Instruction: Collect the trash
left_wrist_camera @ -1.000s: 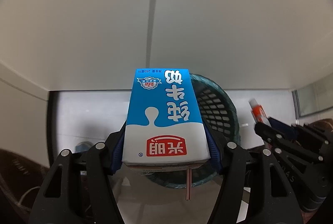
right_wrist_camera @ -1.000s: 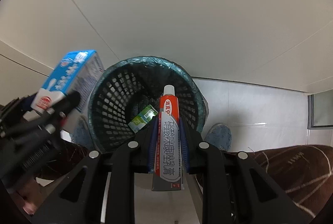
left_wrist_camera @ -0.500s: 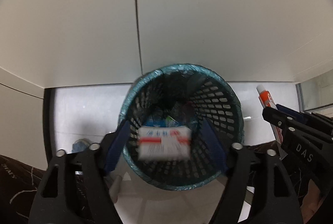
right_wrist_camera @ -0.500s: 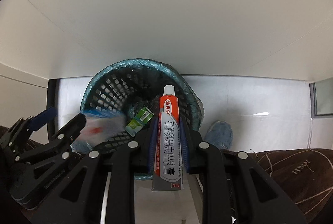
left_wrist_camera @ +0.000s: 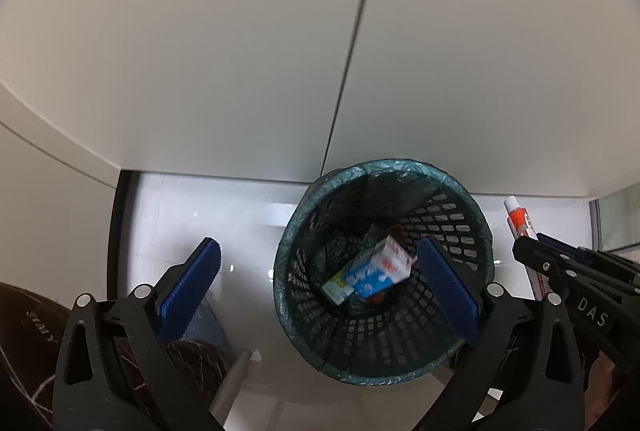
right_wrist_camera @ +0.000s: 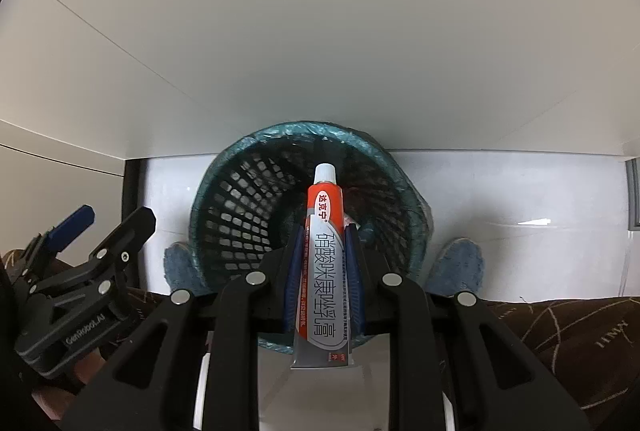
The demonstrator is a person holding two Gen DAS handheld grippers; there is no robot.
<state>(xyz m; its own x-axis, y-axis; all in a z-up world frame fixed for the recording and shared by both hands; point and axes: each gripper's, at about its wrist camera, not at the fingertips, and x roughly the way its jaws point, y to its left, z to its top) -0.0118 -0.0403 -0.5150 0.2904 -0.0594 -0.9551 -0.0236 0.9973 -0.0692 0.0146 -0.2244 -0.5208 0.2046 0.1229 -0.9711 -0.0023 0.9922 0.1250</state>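
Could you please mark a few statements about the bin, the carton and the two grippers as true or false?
1. The right gripper is shut on the tube. True.
2. The left gripper holds the milk carton. False: its fingers are spread apart with nothing between them, and the milk carton lies inside the bin.
3. The tube's white cap points toward the bin. True.
4. The bin has solid walls and no liner. False: its walls are black mesh, and a teal bag is folded over the rim.
5. A small green and white box lies beside the carton in the bin. True.
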